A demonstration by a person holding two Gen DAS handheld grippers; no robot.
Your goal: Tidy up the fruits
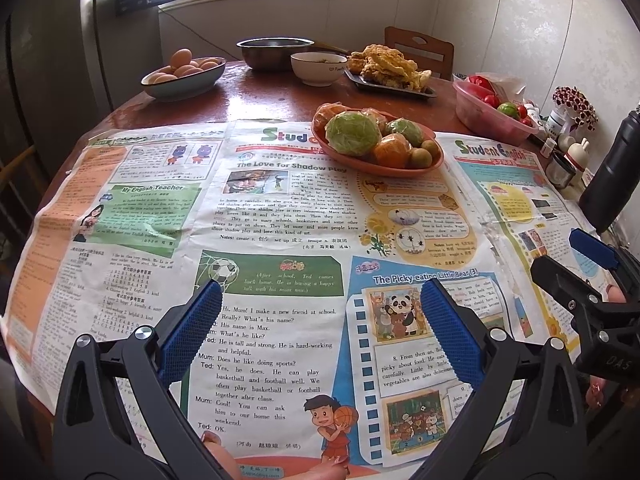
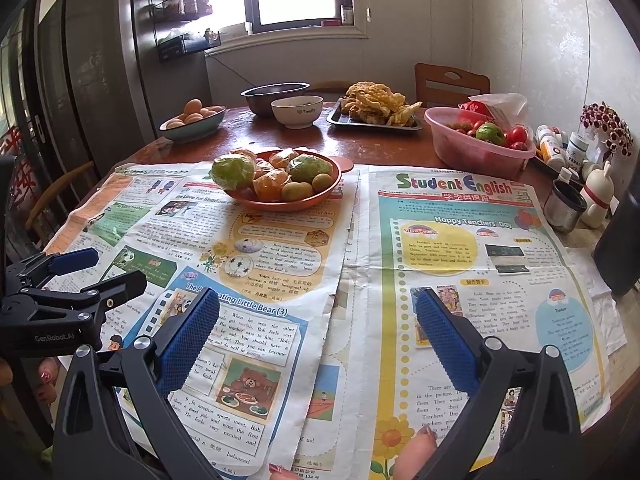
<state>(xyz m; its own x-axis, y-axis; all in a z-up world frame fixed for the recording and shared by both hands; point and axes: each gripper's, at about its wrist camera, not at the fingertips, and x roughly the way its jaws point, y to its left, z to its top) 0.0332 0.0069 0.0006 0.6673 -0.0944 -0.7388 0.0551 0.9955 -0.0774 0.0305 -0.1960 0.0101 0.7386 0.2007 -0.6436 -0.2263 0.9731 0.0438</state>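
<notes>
Here both tools hang low over the newspaper-covered tabletop (image 2: 360,144): the left hand-held gripper (image 1: 322,312) and the right hand-held gripper (image 2: 318,320) gape wide, holding nothing. The orange plate (image 2: 280,202) of fruits (image 2: 234,172), seemingly plastic-wrapped, sits upper centre, near a pink tub (image 2: 476,152).

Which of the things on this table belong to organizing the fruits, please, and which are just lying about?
For the job:
orange plate of wrapped fruit
left gripper, open
right gripper, open

Lying about:
bowl of eggs
metal bowl
white bowl
tray of fried food
pink tub of tomatoes
newspapers
</notes>
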